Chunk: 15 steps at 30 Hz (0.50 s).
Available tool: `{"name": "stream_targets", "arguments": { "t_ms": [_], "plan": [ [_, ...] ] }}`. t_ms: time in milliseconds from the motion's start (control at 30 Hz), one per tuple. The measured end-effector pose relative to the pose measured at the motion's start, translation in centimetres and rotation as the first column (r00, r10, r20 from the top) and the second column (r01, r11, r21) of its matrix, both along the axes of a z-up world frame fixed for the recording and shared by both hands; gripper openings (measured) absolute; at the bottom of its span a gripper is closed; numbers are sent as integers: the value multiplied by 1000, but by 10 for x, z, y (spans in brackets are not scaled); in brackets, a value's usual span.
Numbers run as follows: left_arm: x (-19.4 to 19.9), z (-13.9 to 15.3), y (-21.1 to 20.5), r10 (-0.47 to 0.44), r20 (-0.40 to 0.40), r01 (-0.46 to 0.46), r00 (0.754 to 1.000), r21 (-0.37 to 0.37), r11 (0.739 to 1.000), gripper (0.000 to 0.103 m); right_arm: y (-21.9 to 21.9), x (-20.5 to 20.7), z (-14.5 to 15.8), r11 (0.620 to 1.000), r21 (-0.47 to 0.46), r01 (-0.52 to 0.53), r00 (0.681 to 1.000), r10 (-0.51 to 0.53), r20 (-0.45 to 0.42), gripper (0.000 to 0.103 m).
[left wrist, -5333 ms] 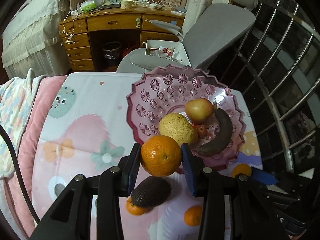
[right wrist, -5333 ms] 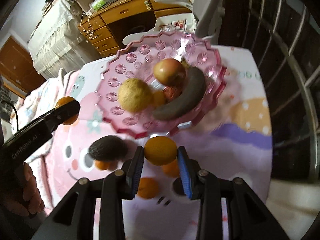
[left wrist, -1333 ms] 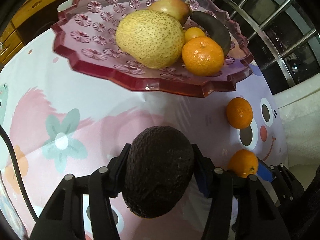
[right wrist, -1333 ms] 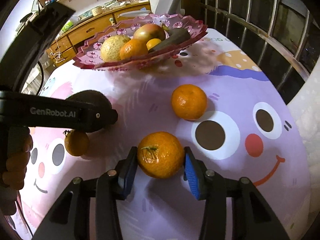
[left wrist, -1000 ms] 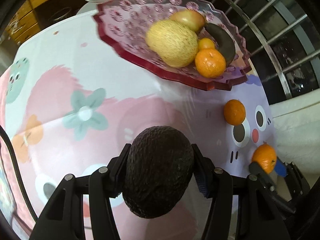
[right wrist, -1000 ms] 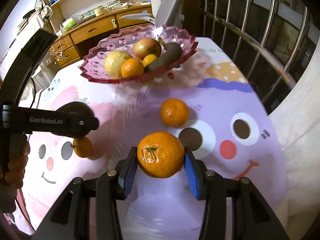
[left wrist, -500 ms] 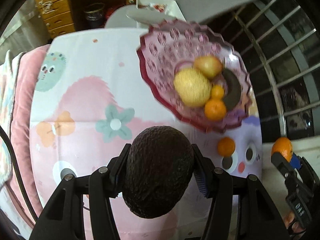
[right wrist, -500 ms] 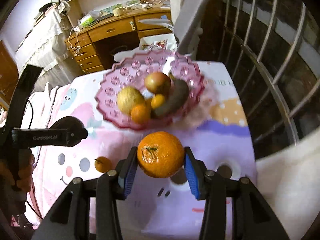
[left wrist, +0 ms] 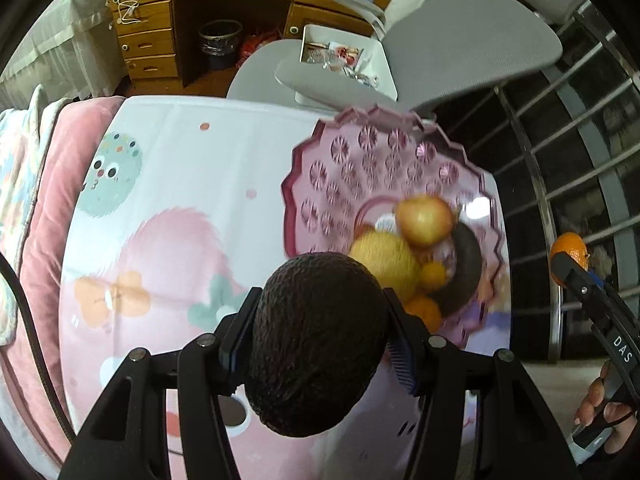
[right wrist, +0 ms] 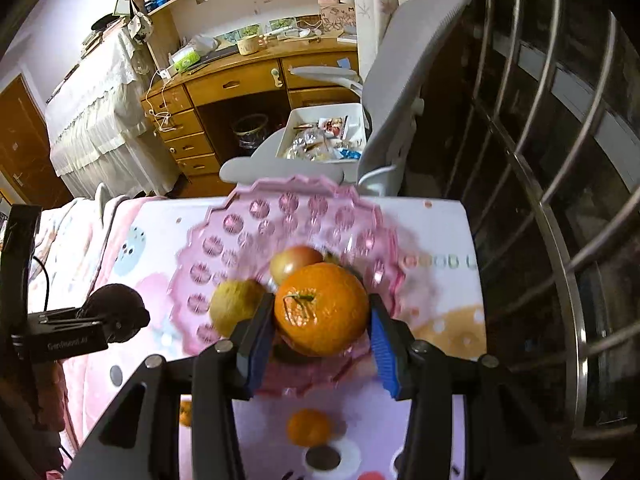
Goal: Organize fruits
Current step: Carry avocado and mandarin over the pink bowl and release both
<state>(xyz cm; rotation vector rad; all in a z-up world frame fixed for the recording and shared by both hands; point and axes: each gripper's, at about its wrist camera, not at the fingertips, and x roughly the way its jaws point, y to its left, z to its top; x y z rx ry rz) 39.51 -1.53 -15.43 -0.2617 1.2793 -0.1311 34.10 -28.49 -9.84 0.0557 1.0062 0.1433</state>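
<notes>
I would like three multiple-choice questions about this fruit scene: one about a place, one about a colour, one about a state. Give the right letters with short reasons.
1. Where does the pink dish stand?
A. on the wooden desk
B. on the printed cloth
C. on the grey chair

2. What colour is the fruit in the right gripper?
A. orange
B. green
C. dark brown

3. What is the state of the left gripper?
A. open and empty
B. shut on an apple
C. shut on the avocado

Answers:
1. B: the dish rests on the printed cloth, in front of the chair.
2. A: the mandarin between the blue pads is orange.
3. C: both pads press the sides of the dark avocado, which is lifted off the cloth.
</notes>
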Motion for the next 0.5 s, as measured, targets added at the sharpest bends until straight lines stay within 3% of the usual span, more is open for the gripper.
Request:
{"name": "stream_targets", "arguments": {
  "t_ms": [267,500],
  "plan": [
    [31,-9,-10,30,26,-30,999,5,1000,56,-9,56,-6,997,74,-29,999,26,42,45],
    [46,-23,-14,41,15,-41,999,13,999,56,-1,88,-31,987,155,-51,998,54,-19,45]
  ]
}}
